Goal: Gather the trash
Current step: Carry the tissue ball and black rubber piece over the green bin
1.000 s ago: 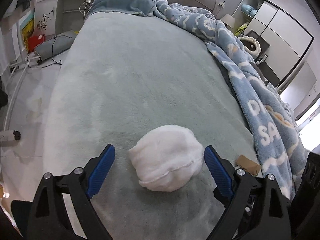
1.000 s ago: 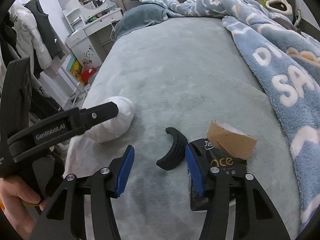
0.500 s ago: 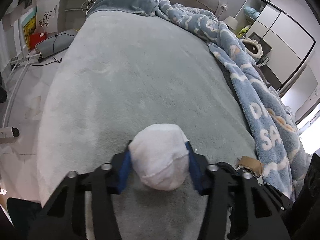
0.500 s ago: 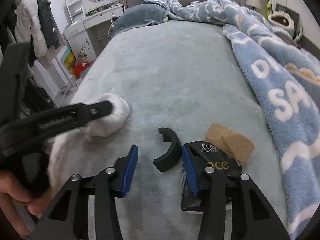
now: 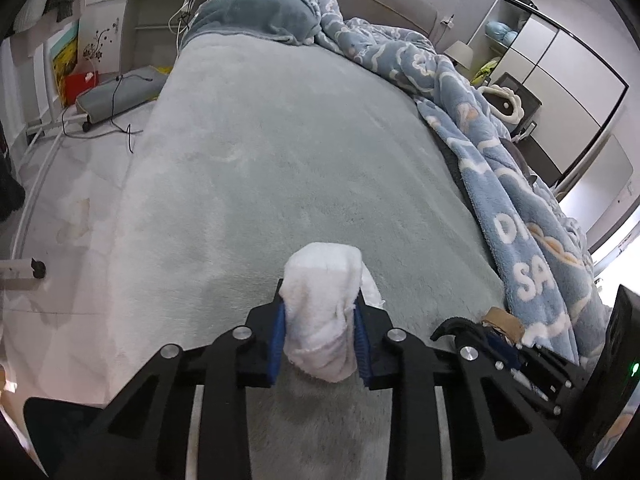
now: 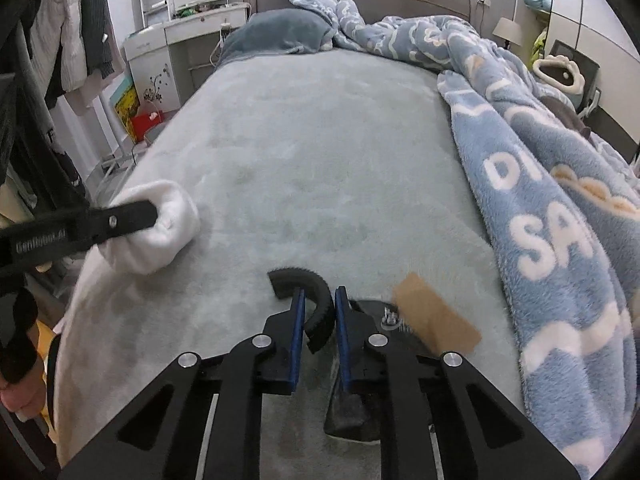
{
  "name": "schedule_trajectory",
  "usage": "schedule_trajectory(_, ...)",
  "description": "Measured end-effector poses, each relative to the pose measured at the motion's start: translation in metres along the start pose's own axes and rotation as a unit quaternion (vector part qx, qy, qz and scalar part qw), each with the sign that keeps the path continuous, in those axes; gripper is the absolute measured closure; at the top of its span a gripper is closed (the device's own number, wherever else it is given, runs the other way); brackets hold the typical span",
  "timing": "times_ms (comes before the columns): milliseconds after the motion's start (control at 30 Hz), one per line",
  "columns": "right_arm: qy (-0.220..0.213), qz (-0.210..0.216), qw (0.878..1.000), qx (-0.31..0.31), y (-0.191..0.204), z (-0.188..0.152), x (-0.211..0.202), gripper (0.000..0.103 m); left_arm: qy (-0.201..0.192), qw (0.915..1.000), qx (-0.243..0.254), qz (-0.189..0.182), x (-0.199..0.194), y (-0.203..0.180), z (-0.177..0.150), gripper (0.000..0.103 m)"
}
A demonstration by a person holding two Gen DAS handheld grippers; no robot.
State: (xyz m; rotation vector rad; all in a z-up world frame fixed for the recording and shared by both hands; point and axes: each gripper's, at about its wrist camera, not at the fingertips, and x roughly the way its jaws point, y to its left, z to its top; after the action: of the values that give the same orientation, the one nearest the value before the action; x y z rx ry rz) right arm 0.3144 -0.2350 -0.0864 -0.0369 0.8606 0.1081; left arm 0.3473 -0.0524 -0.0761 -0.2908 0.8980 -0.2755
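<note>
Left claw (image 5: 319,330) just clamped on the white wad (image 5: 320,312), squeezed narrow between the blue pads (image 5: 277,336) where a second earlier it lay round and loose on the bed (image 5: 280,152) between wide-open jaws; right claw (image 6: 319,330) likewise just closed on the black curved scrap (image 6: 310,300), pinched at its near end, a second ago lying free between half-open jaws. Both pieces now gripped, near the foot of the bed and seemingly ready for lifting away; cardboard piece (image 6: 436,316) and dark packet (image 6: 352,408) left beside the right claw, by the blue blanket (image 6: 560,216), probably next for collection.
</note>
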Motion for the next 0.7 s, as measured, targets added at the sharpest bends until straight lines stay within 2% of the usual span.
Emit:
schedule_trajectory(300,-0.024,0.016,1.000,-0.013,0.023,0.015,-0.014,0.092,-0.010,0.9999,0.002,-0.009,-0.033,0.017,0.002,0.072)
schedule_trajectory(533,-0.035,0.033,0.999,-0.026,0.046,0.023,-0.019,0.092,-0.008,0.9997,0.022,0.006,-0.058,0.035,0.001,0.072)
schedule_trajectory(700,-0.030,0.076,0.996,-0.047,0.076,0.025,-0.018,0.092,0.012,0.9991,0.035,0.022,-0.069,0.052,-0.005,0.072)
